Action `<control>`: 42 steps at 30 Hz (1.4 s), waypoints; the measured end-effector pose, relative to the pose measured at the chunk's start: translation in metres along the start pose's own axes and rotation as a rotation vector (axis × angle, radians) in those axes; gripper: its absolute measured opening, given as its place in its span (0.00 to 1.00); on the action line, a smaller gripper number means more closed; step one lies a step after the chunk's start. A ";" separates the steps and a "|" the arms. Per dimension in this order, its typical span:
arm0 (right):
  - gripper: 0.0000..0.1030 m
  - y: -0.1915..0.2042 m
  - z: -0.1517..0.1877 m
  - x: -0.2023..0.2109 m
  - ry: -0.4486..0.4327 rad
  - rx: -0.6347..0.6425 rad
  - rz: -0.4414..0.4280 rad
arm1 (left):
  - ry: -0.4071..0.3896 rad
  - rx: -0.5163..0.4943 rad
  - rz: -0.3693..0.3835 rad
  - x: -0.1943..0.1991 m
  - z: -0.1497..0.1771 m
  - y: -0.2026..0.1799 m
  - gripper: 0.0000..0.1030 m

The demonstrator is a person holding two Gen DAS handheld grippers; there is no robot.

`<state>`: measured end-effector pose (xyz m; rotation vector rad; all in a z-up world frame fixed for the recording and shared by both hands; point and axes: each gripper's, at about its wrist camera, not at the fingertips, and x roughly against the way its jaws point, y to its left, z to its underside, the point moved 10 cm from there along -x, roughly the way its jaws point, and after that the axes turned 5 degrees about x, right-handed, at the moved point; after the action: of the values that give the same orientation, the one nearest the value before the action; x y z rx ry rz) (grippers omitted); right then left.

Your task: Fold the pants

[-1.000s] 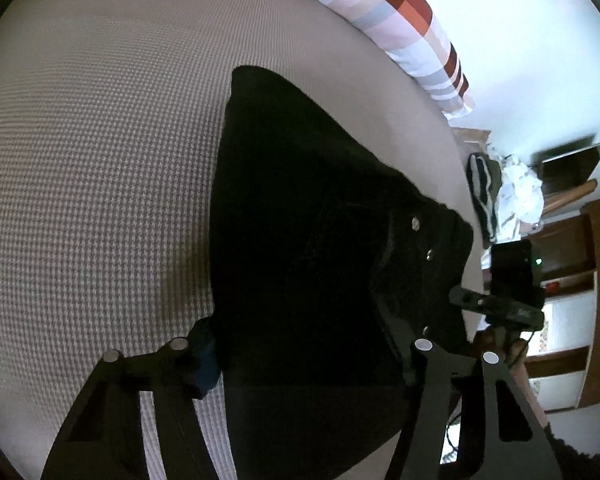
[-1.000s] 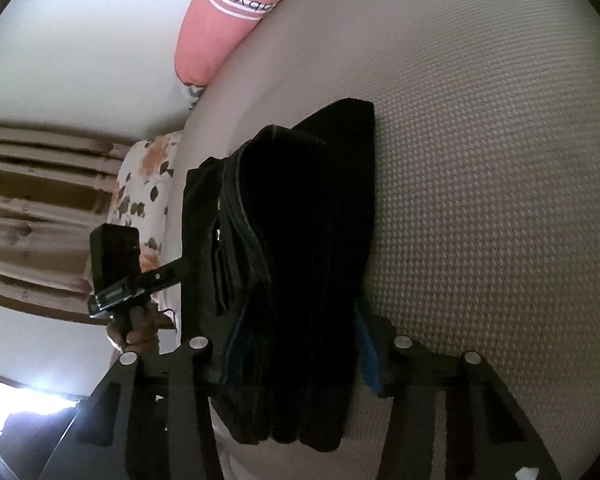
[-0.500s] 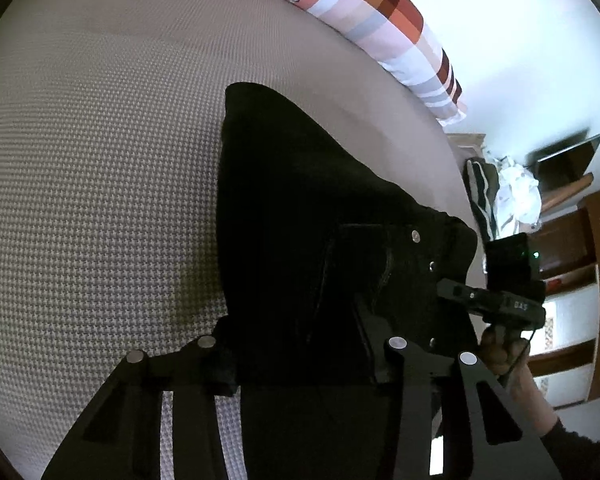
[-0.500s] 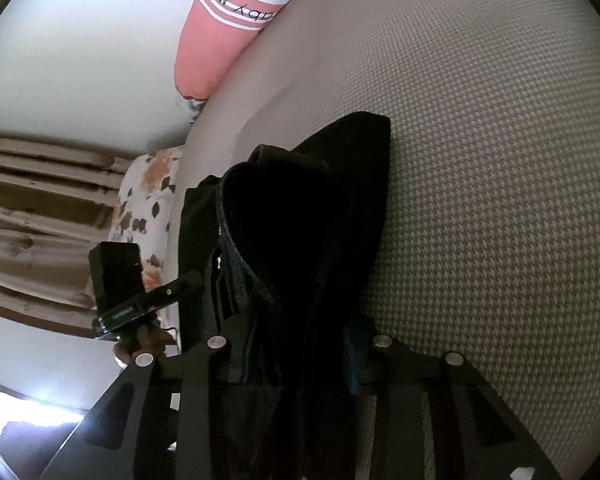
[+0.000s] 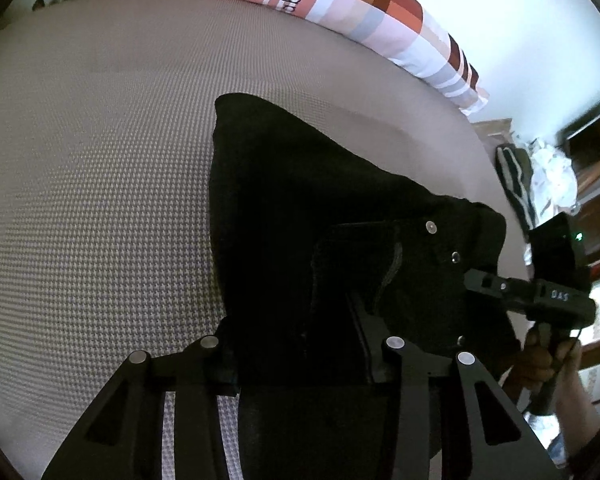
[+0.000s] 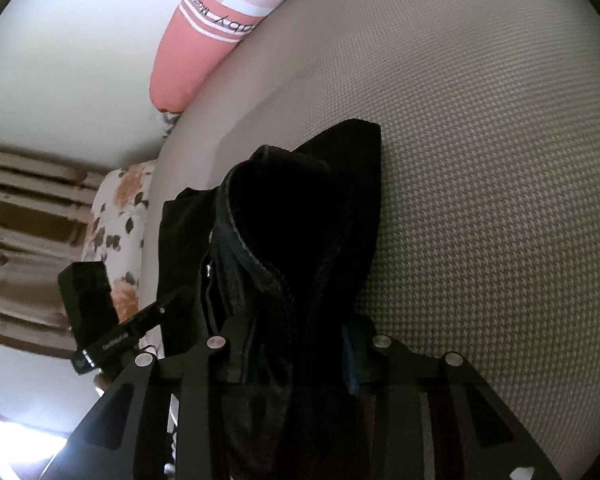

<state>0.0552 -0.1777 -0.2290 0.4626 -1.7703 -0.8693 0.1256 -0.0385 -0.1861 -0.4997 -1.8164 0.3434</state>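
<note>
Black pants (image 5: pixel 300 208) lie folded into a thick bundle on the bed, their waistband with metal buttons toward the right. My left gripper (image 5: pixel 296 356) is shut on the bundle's near edge, cloth filling the gap between its fingers. In the right wrist view the same pants (image 6: pixel 300 220) show as stacked layers bulging upward, and my right gripper (image 6: pixel 292 352) is shut on their near end. Each gripper shows in the other's view: the right gripper (image 5: pixel 532 296) at the waistband side, the left gripper (image 6: pixel 116 332) at the far left. The pads are hidden in dark fabric.
A beige houndstooth bed cover (image 5: pixel 80 180) spreads around the pants. A long pink checked pillow (image 5: pixel 360 12) lies along the wall. A floral cushion (image 6: pixel 120 216) sits at the bed's edge. Heaped clothes (image 5: pixel 540 172) and wooden furniture stand beyond the bed on the right.
Both grippers' jaws have narrowed onto the pants. The bundle's near edge is now pinched and raised between the fingers, and both views have shifted slightly toward the pillow.
</note>
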 end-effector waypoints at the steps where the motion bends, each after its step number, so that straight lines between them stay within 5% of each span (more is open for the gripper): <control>1: 0.29 0.000 0.000 0.000 -0.004 0.003 0.013 | -0.004 -0.003 -0.008 -0.001 0.000 -0.001 0.41; 14: 0.21 0.034 -0.005 0.013 -0.073 0.075 0.114 | -0.065 -0.049 -0.123 0.007 -0.006 -0.015 0.20; 30: 0.20 0.064 -0.017 0.002 -0.070 0.090 0.038 | -0.136 -0.085 -0.158 0.040 -0.019 -0.006 0.18; 42: 0.20 0.083 -0.073 -0.012 -0.094 0.123 0.011 | -0.205 -0.037 -0.145 0.047 -0.078 0.008 0.18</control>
<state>0.1354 -0.1390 -0.1625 0.4981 -1.9189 -0.7885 0.1903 -0.0089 -0.1276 -0.3659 -2.0483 0.2686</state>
